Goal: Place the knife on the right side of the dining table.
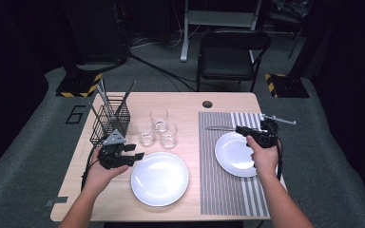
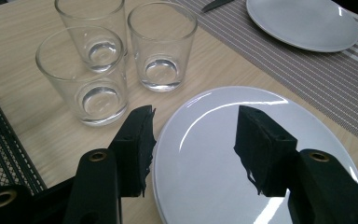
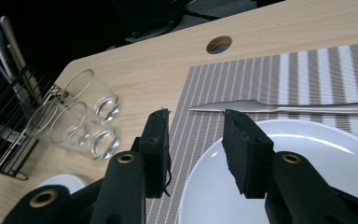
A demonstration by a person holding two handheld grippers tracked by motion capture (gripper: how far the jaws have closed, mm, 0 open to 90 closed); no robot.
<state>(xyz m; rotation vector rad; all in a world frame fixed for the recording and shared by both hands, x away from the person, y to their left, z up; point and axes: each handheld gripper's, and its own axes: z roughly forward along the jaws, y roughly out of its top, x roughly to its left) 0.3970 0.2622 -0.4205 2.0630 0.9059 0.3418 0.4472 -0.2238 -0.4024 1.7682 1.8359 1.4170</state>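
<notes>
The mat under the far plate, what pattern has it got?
Thin brown and white stripes on the mat, clearest in the right gripper view.

Three glasses [image 1: 158, 127] cluster just beside the wire cutlery basket [image 1: 109, 121], leaving no room between. Bare wood lies open between the near plate [image 1: 159, 178] and the striped placemat [image 1: 233, 187]. A knife [image 1: 218, 128] lies just beyond the far plate [image 1: 235, 154].

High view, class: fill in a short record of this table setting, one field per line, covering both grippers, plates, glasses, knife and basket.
left gripper: open, at rim of near plate
right gripper: open, over far plate
far plate: on striped placemat
glasses: three, empty, upright
knife: on placemat beyond far plate
wire basket: holds cutlery, table's left
</notes>
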